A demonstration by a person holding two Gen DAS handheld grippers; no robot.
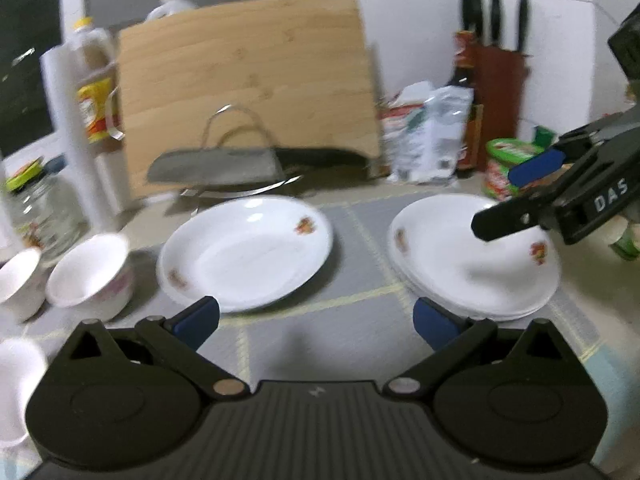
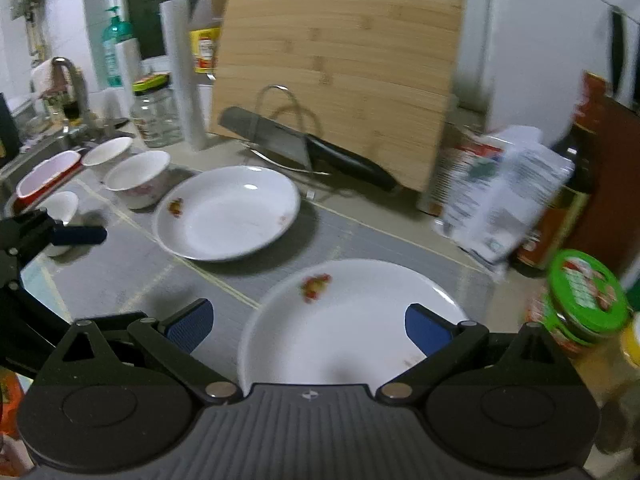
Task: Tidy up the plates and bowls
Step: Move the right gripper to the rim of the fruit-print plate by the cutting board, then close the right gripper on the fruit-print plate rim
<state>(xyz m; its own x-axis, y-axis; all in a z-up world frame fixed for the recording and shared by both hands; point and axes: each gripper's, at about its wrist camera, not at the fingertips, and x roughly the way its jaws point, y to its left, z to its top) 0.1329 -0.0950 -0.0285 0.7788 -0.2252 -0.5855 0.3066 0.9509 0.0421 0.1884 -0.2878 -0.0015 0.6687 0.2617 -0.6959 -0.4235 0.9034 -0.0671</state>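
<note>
Your left gripper (image 1: pixel 316 322) hangs above a grey mat (image 1: pixel 360 236) on the table, its blue pads spread wide and holding nothing. Ahead of it, on the mat, sits a single white plate (image 1: pixel 246 264) with small flower prints. To the right of that plate, well apart from it, lies a stack of plates (image 1: pixel 472 268) of the same kind.

Your right gripper (image 2: pixel 310 328) hovers over that stack (image 2: pixel 352 320), jaws wide and empty, with the top plate showing between its pads. From the left camera it reaches in from the right, one dark finger over the stack's far rim; whether it touches the plate cannot be told.

To the left of the single plate stand two white bowls (image 1: pixel 90 276) side by side, just off the mat's edge, and a third white dish (image 1: pixel 18 388) shows at the left camera's lower edge. The right camera shows a red-rimmed dish (image 2: pixel 46 178) further left, near a sink tap (image 2: pixel 74 84).

Behind the plates a cleaver (image 1: pixel 216 166) rests on a wire rack, with a wooden board (image 1: pixel 248 80) leaning upright behind it. Bottles, a glass jar, a paper roll, packets, a green-lidded tub (image 2: pixel 582 296) and a knife block (image 1: pixel 498 76) line the back of the table.
</note>
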